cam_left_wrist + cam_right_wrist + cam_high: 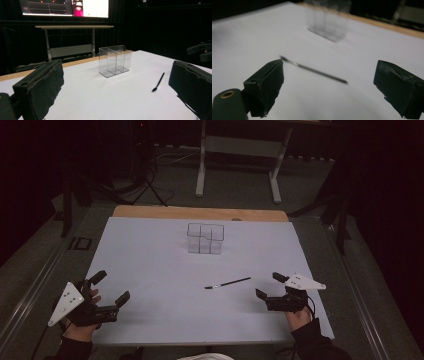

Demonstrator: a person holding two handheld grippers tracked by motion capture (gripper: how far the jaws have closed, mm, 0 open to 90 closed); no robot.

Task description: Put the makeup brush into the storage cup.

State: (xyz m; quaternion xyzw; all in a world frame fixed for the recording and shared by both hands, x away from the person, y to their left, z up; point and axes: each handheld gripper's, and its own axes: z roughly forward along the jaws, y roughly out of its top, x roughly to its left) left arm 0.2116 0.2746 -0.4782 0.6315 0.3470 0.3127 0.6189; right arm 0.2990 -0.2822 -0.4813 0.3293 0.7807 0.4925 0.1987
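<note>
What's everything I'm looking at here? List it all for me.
Pen: one, black and slim, lying flat on the white sheet, nearer the right gripper.
Clear organizer: one, see-through, with compartments, upright toward the far middle of the sheet.
Table: one, white sheet over a wooden top.
Second table: one, pale frame, on the floor behind.
Monitors: lit, beyond the second table.
Left gripper: black, jaws open, apart from the pen.
Right gripper: black, jaws open, facing the pen.

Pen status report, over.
Both grippers, left and right, open, empty. Pen flat on table, nearer right gripper. Path clear.
</note>
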